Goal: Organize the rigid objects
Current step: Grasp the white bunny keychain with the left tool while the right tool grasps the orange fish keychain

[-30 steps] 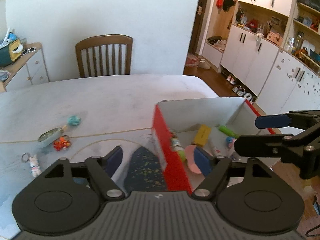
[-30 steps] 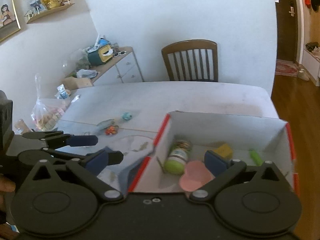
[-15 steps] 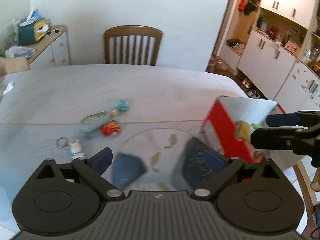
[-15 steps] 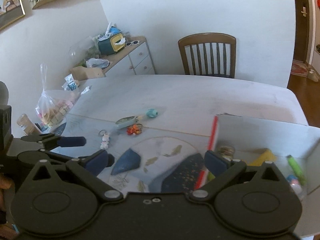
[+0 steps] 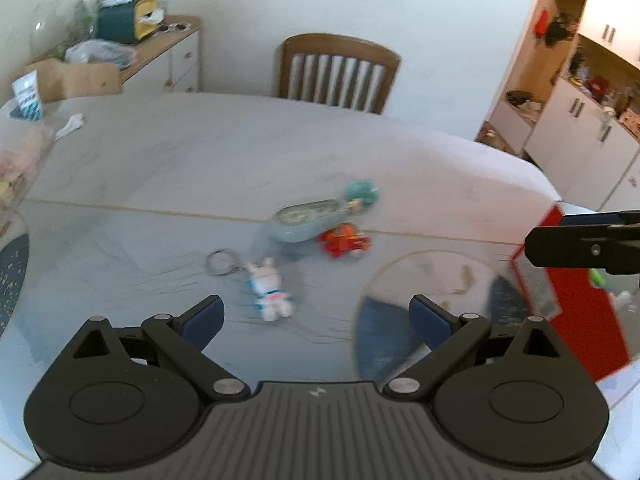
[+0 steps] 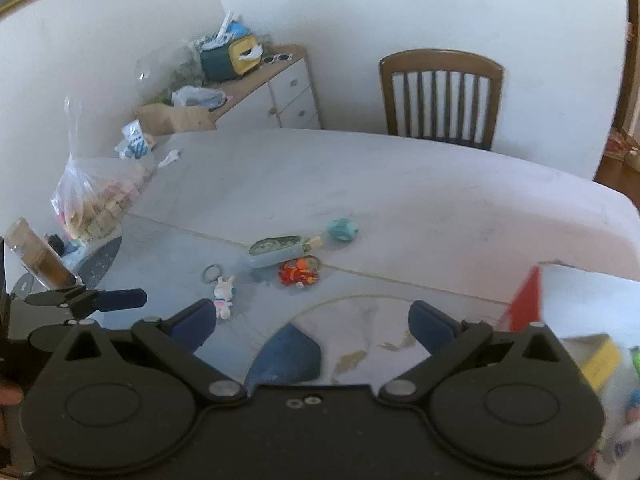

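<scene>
Bright daylight; motion blur; fisheye-bent edges

Each tool [image 5: 316, 314] [image 6: 312, 322]: black body, 2 round discs, silver pivot screws, 2 dark blue finger pads [image 5: 202, 316]; left housing ribbed.

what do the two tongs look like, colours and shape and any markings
Both look the same. The left tongs have a matte black body with two round discs, black linkage arms with silver pivot pins, dark blue finger pads, a ribbed grey centre panel and a small white logo. The right tongs share the discs, pins and blue pads, but the centre is smooth black with two small screw holes. No cables or sleeves show.
</scene>
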`<state>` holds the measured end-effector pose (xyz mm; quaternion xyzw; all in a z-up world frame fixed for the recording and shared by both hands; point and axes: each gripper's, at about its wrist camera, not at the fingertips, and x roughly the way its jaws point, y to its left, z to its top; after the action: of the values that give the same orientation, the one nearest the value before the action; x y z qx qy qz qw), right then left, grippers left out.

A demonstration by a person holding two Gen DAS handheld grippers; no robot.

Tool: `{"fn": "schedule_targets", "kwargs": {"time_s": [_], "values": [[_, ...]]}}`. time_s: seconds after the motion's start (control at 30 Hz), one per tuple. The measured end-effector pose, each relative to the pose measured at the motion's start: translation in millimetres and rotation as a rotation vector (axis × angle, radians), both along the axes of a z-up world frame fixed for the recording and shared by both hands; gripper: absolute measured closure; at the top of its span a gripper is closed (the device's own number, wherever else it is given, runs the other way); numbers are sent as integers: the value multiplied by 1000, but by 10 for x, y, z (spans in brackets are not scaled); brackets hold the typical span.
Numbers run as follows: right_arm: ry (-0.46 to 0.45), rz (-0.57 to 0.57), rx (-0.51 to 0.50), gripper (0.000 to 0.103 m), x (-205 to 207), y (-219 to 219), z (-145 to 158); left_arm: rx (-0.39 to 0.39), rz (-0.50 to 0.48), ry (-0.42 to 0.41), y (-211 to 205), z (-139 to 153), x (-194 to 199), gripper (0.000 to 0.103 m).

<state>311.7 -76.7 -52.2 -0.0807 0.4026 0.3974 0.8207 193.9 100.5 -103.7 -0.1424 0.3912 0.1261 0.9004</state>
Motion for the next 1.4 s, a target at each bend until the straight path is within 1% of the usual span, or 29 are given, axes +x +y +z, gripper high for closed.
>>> {"fn": "schedule_targets", "kwargs": {"time_s": [0.13,0.27,0.4,0.53,0.6,0.7,0.77,0.97,1.03,1.17,1.23,1.27,1.3,1.4], "values": [[6,17,-35,1,89,245,-139,-8,34,18,187,-162,48,4],[5,19,-69,2,177,443,-278,7,63,26,302,-315,112,4],[-3,34,-105,2,255,617,-407,-7,90,42,362,-435,191,4],[-17,56,-147,4,313,780,-533,-8,84,51,359,-535,289,4],[-18,59,-165,6,351,856,-596,-3,98,63,369,-591,332,4],[-15,56,-192,11,411,961,-696,-22,110,68,394,-651,378,4],[-15,57,-210,13,432,1020,-762,-20,113,68,397,-675,408,4],[-9,75,-245,25,477,1176,-911,-11,109,55,390,-723,468,5],[-3,76,-248,28,502,1217,-946,-14,109,51,396,-729,481,10],[9,82,-248,35,532,1285,-988,5,91,43,366,-731,511,17],[6,89,-255,39,536,1315,-1013,16,83,38,345,-730,521,27],[7,92,-257,42,540,1329,-1022,23,78,37,334,-729,526,29],[9,93,-260,44,539,1351,-1041,29,75,36,325,-729,530,33],[7,92,-265,49,536,1382,-1067,39,71,31,307,-728,529,42]]}}
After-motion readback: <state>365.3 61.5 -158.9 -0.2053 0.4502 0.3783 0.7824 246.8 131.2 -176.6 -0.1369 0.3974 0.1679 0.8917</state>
